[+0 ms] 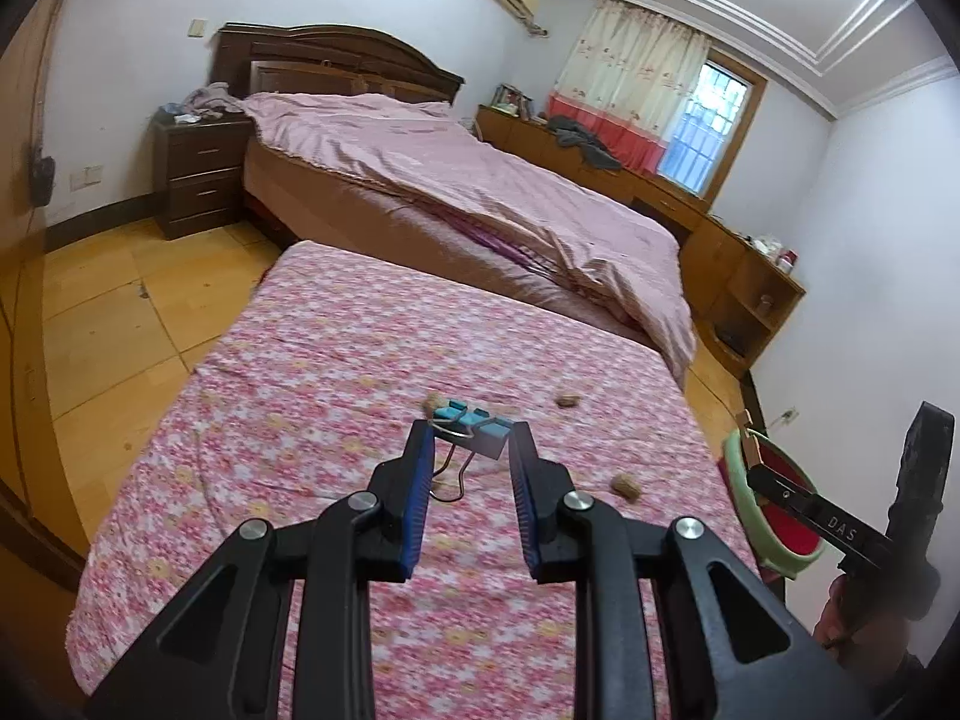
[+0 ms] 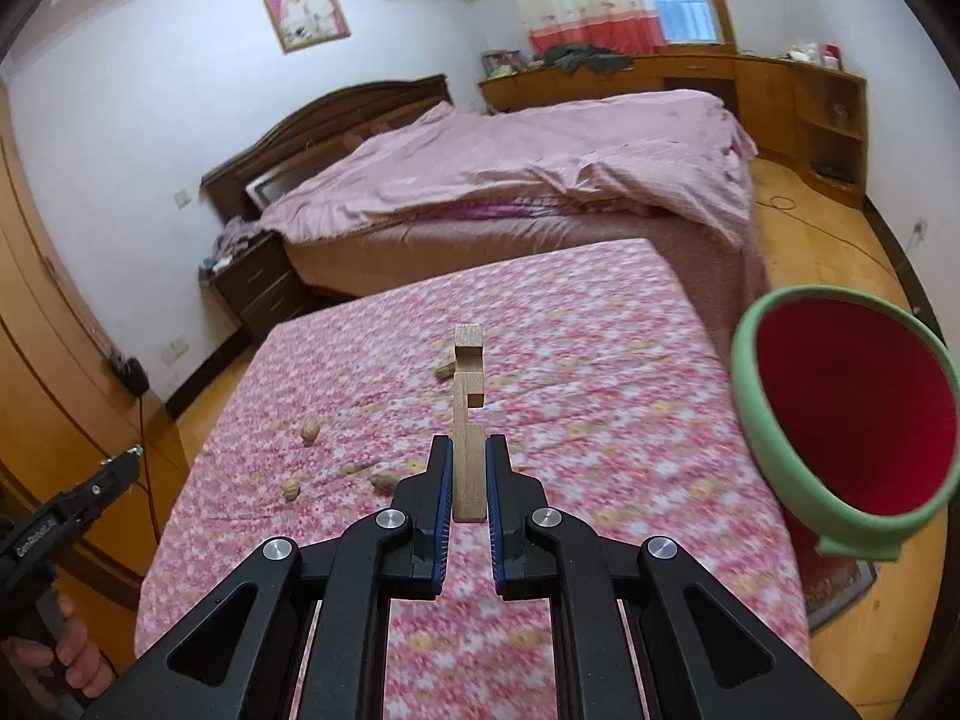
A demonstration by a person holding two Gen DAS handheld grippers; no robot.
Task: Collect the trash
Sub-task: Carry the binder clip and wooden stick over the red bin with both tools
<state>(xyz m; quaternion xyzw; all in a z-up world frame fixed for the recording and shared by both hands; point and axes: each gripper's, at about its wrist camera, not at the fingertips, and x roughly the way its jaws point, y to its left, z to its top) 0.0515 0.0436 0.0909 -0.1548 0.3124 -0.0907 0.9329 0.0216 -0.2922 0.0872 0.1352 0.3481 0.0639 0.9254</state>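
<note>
My left gripper is open above the pink floral table cover. A blue binder clip lies between its fingertips, with its wire handles toward me. Nut shells lie scattered on the cover, and they also show in the right wrist view. My right gripper is shut on a notched wooden piece and holds it above the cover. A bin with a green rim and red inside stands at the table's right side; in the left wrist view the bin sits behind the right gripper.
A large bed with a pink quilt stands beyond the table. A dark nightstand is at its left, and wooden cabinets run along the window wall. Wooden floor lies to the left of the table.
</note>
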